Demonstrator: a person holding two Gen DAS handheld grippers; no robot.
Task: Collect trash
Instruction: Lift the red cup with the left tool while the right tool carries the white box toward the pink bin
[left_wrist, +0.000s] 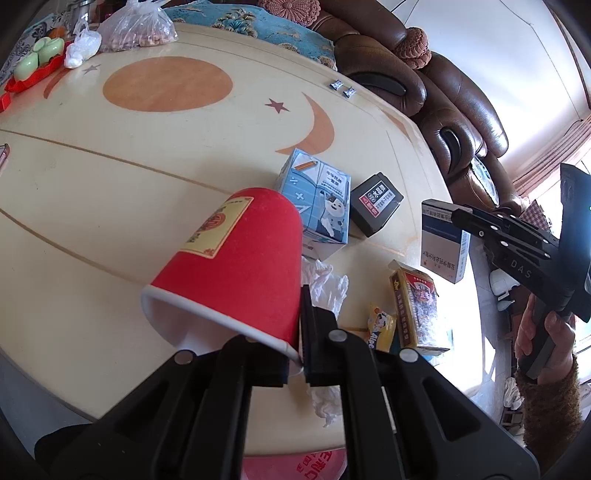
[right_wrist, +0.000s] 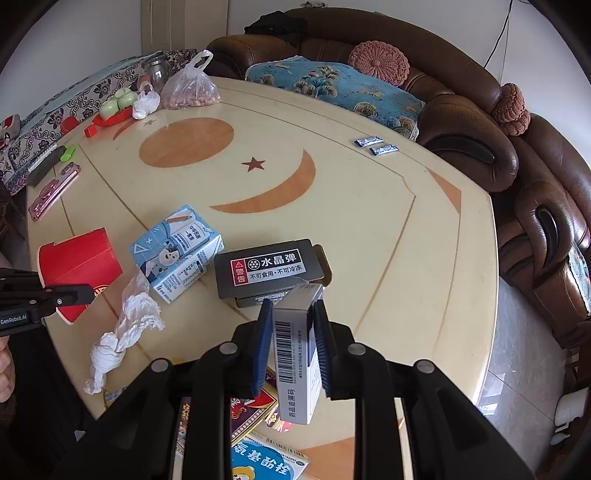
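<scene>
My left gripper (left_wrist: 295, 354): clamped on red paper cup (left_wrist: 236, 258)'s rim | my right gripper (right_wrist: 291, 350): clamped on white-and-blue cardboard box (right_wrist: 297, 354) | both above cream table (right_wrist: 369, 221)

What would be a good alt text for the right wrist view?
The right gripper holds a white and blue cardboard box above a cream table. Beyond lie a dark grey box, a blue milk carton and crumpled white tissue.

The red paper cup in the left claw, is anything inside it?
The red paper cup is pinched by its rim in the left gripper. The visible white inner wall near the rim looks bare. The deeper bottom is out of sight, so I cannot tell.
</scene>
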